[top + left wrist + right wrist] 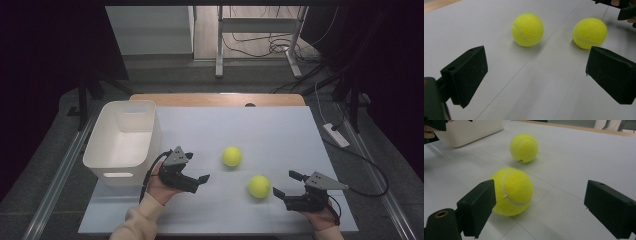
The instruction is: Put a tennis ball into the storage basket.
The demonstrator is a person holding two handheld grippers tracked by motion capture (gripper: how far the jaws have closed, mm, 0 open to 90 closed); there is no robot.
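Tongs in both of your hands stand wide apart with nothing between them; your left tongs (199,181) hover low over the white bench (280,130), just in front of the white bin (122,140), and point toward the two tennis balls; the far ball (232,156) lies on the bench near the middle, a little beyond the tips of your left tongs; the near ball (259,186) lies closer to you and to the right, apart from the far one; your right tongs (282,185) sit low at the right side of the bench, open toward the near ball, whose edge is just beside the left jaw without any touch that can be seen; in the right gripper view the near ball (512,192) sits close against the left jaw while the right jaw stands well clear, and the far ball (524,148) rests behind it with the bin (471,131) beyond; in the left gripper view both balls lie ahead of the jaws, the far ball (527,29) to the left and the near ball (589,32) to the right.
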